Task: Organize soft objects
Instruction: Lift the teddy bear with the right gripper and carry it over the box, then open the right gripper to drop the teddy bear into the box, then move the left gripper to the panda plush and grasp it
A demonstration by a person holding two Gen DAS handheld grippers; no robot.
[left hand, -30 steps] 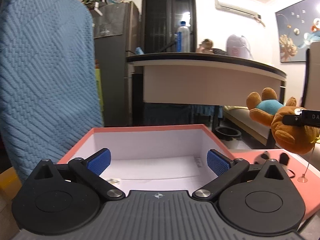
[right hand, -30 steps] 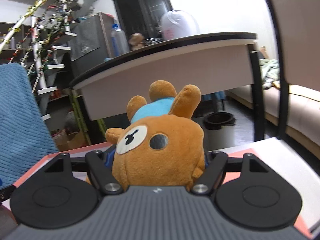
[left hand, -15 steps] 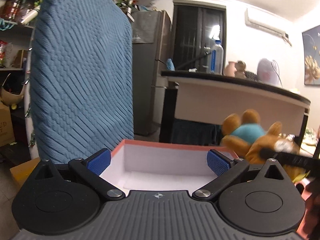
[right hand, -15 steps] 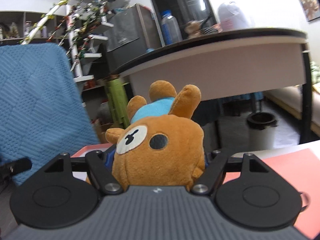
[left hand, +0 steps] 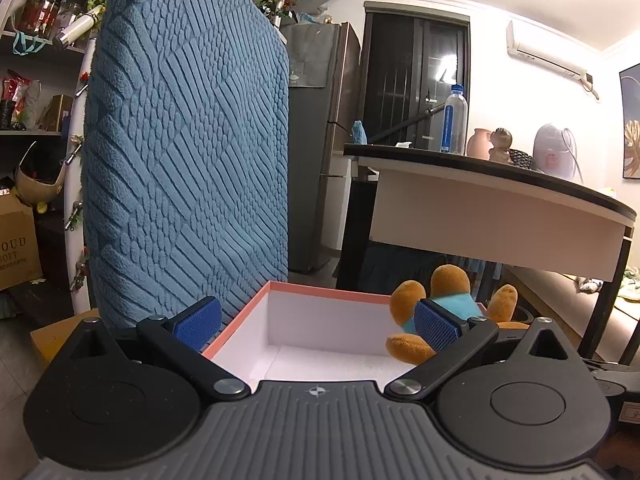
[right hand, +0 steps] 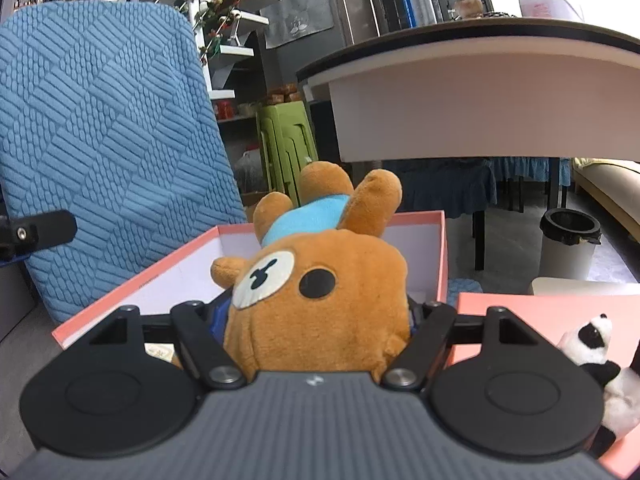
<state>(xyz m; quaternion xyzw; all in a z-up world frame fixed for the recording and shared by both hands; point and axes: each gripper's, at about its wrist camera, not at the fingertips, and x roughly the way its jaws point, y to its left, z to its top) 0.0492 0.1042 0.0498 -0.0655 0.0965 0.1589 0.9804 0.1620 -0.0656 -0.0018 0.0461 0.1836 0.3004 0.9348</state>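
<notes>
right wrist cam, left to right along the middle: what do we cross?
blue textured chair back → pink box → brown plush bear held in the right gripper → black bin at the far right. The panda plush sits lower right, on the pink lid.

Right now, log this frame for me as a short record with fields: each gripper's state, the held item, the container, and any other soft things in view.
left gripper: open, holds nothing, hovers at the near side of the box
right gripper: shut on the bear's head
held item: brown plush bear with blue shirt, upside down, feet toward the box
container: pink box with white inside, open; visible part of its floor looks bare
other soft things: panda plush on the pink lid to the right
background: blue textured chair cover behind the box
</notes>
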